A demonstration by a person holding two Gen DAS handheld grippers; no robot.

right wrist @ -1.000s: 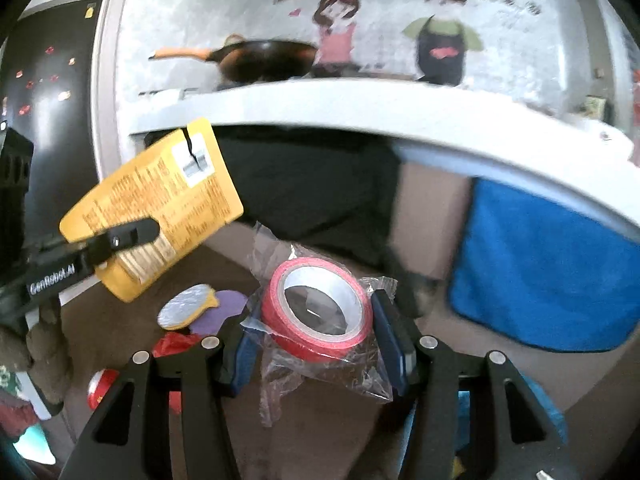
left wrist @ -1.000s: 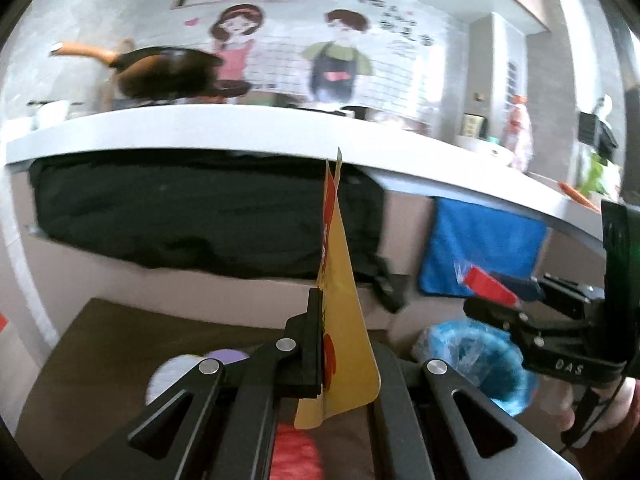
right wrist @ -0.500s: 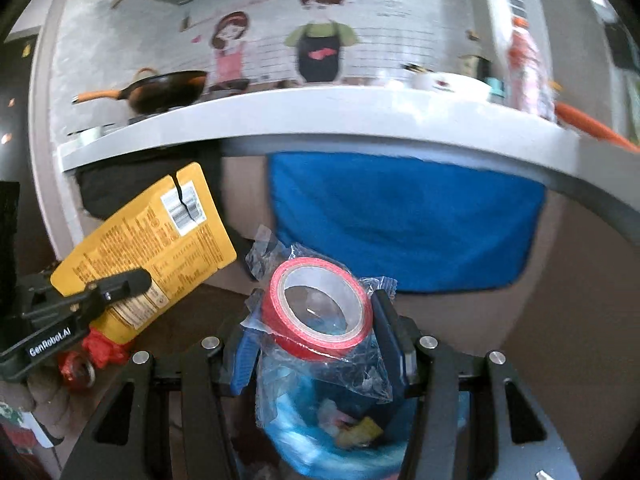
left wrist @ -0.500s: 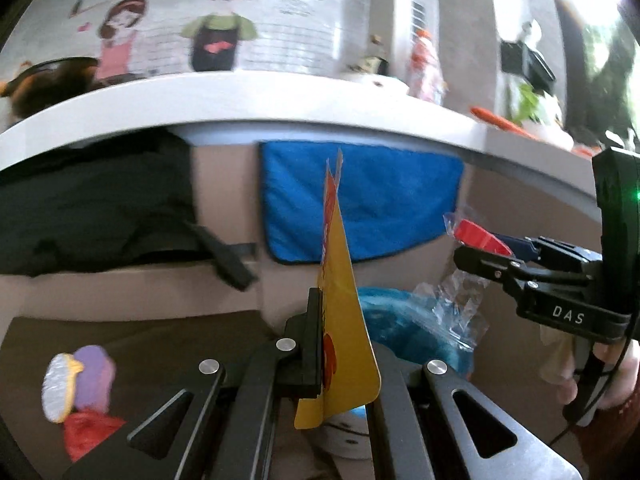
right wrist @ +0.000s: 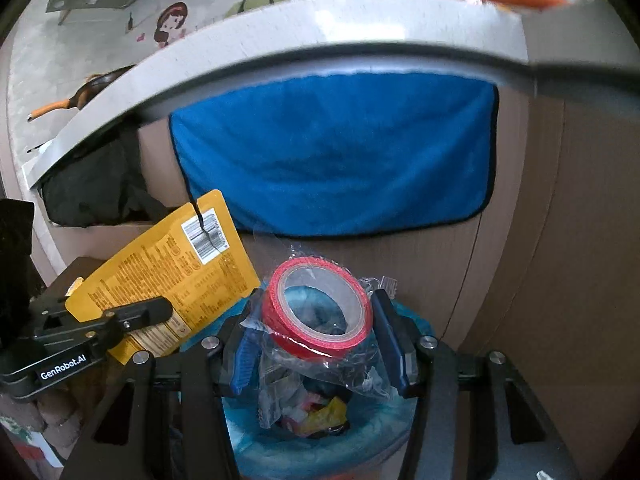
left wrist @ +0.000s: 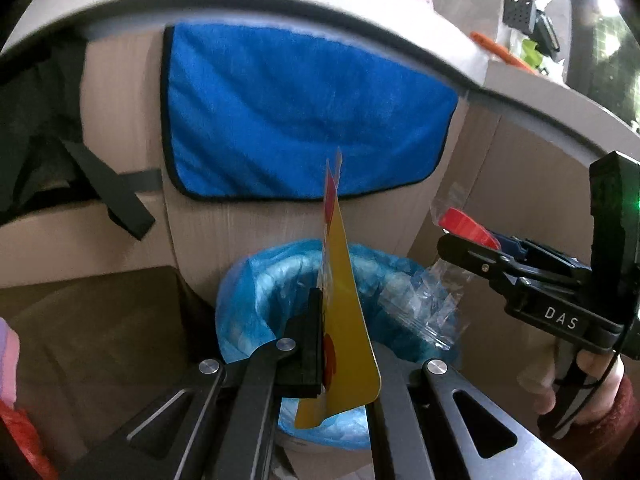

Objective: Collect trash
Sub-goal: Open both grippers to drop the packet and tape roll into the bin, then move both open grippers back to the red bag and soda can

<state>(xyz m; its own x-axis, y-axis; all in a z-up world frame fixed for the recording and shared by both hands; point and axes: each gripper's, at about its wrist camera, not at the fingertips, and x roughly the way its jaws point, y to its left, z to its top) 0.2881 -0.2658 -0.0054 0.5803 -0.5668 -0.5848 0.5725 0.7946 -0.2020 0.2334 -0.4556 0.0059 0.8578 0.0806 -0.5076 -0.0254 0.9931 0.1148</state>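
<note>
My left gripper (left wrist: 326,340) is shut on a flat yellow snack packet (left wrist: 344,320), held edge-on over a bin lined with a blue bag (left wrist: 260,292). The right wrist view shows the same packet (right wrist: 168,272) broadside at the left, pinched by the left gripper (right wrist: 160,308). My right gripper (right wrist: 316,336) is shut on a roll of red tape in a clear plastic bag (right wrist: 316,304), hanging just above the bin (right wrist: 320,452), which holds several scraps. In the left wrist view the right gripper (left wrist: 452,236) with the red roll (left wrist: 464,222) is at the right.
A blue towel (left wrist: 304,112) hangs on the cabinet front behind the bin, under a white counter edge (right wrist: 304,36). Dark cloth (left wrist: 32,120) hangs to the left. A brown mat (left wrist: 92,320) carries red and pink scraps (left wrist: 12,400) at the far left. A hand (left wrist: 588,384) grips the right tool.
Both grippers swung right and down, from facing the dark cloth and mat to hanging over the blue-lined bin. The packet and the tape roll stayed gripped throughout.
</note>
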